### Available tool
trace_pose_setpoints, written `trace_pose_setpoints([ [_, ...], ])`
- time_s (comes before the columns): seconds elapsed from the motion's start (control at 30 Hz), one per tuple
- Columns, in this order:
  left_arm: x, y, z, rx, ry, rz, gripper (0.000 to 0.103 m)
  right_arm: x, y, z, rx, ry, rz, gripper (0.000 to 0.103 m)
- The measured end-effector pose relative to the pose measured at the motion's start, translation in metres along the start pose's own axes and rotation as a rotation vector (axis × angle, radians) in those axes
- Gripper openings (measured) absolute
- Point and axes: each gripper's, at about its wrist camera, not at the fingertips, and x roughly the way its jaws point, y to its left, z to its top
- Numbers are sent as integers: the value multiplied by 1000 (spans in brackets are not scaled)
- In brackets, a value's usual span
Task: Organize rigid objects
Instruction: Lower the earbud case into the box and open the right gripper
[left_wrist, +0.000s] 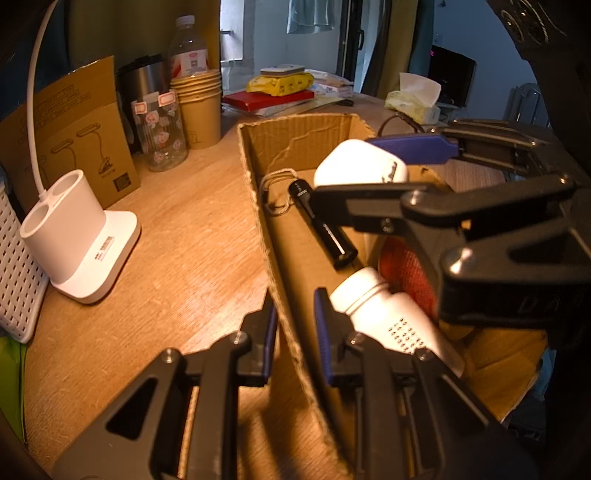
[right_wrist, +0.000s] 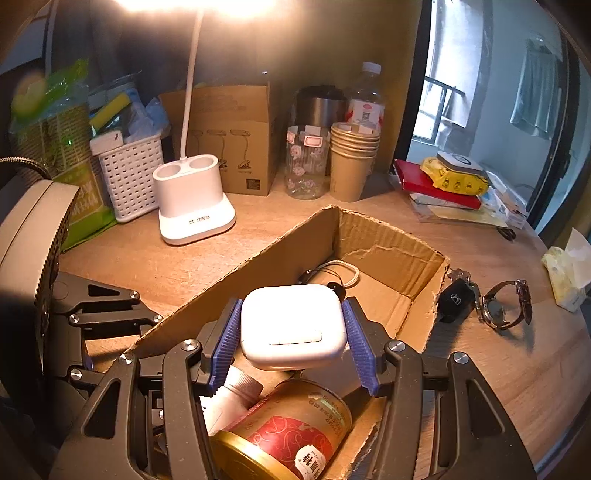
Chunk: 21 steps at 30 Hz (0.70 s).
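Step in hand, as I read it: placing; your right gripper (right_wrist: 291, 334) has the white case (right_wrist: 293, 326) clamped between its blue pads (right_wrist: 222, 341), jaws about half open and flat on both of its sides; the case hangs above the inside of the cardboard box (right_wrist: 388, 236), not resting on anything I can see.

Your left gripper (left_wrist: 293, 341) is pinched nearly shut on the box's near wall (left_wrist: 284, 295), one pad outside, one inside; looks like it's steadying the box; keep it there.

Below and just behind the right pads: a gold tin (right_wrist: 291, 435) on its side and a white bottle (right_wrist: 231, 397) beside it, both in the near end of the box. Ahead of and below the case: a black flashlight (left_wrist: 321, 225) with its lanyard (right_wrist: 341, 271) on the floor of the box; in the right wrist view the case hides most of it.

Next move calls for:
- lowering the case onto free floor; the far half of the box, ahead of the tool, looks the most open, but the flashlight lies across part of it; I can't tell how much bare floor is under the case
- letting go only once it's seated or close to it; case looks smooth and hard, so a drop may bounce it onto the tin
- backing the pads out up and clear of the box's walls.

Still outside the box, to the right of the right gripper on the table (right_wrist: 517, 369): a car key (right_wrist: 456, 300) and a wristwatch (right_wrist: 506, 304), just beside each other; likely next.
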Motion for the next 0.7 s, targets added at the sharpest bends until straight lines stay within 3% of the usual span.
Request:
trace_pose_setpoints([
  [0.5, 0, 0, 0, 0, 0, 0, 20, 0, 2, 0, -13, 4, -8, 58],
  [0.57, 0, 0, 0, 0, 0, 0, 20, -3, 3, 0, -11, -6, -11, 66],
  [0.7, -1, 0, 0, -1, 1, 1, 21, -9, 1, 0, -2, -25, -22, 68],
])
